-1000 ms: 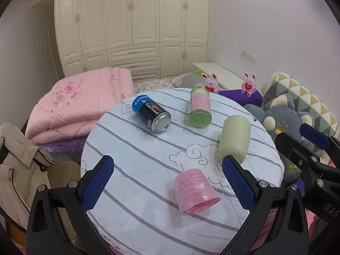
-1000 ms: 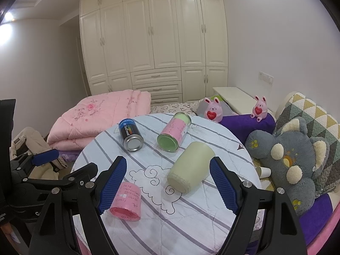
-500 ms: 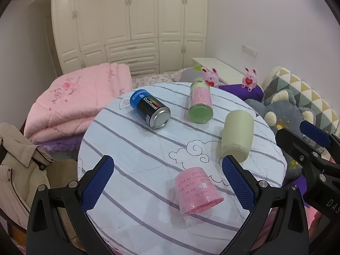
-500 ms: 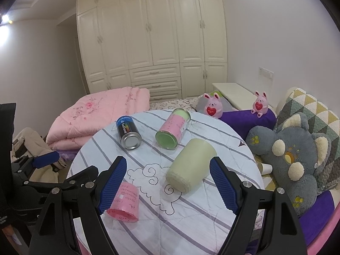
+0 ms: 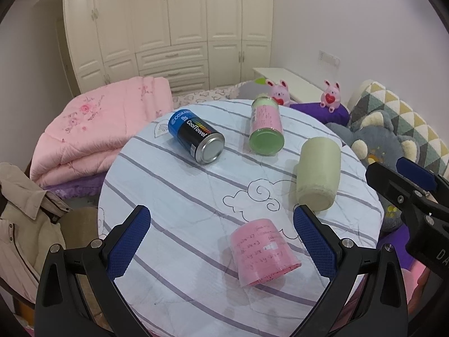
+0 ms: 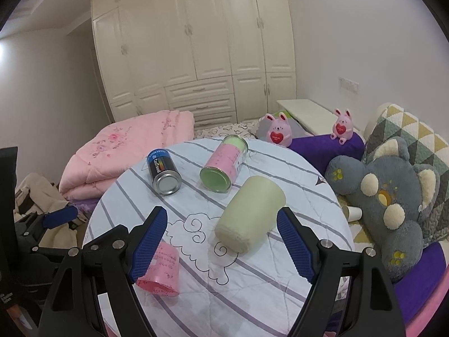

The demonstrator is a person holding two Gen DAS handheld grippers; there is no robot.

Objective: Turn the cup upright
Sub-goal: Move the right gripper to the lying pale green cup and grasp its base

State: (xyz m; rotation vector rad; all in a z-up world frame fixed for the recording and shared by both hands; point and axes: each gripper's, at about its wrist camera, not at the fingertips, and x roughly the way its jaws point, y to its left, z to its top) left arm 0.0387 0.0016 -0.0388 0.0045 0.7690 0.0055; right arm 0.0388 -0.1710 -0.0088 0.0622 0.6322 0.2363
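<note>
The pale green cup (image 6: 249,214) lies on its side on the round table (image 5: 179,196), framed between the wide-spread, empty fingers of the right gripper (image 6: 221,241) without touching them. The left gripper (image 5: 221,243) is equally wide and empty, above a tipped pink cup (image 5: 262,255). A blue can (image 5: 196,140) and a green-and-pink can (image 5: 265,130) lie farther back, before a pink quilt (image 5: 98,132) and a wardrobe (image 5: 168,28).

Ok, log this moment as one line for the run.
left tool: open, over pink cup | right tool: open, over pale green cup | both cups on side | table: no grasp yet
</note>
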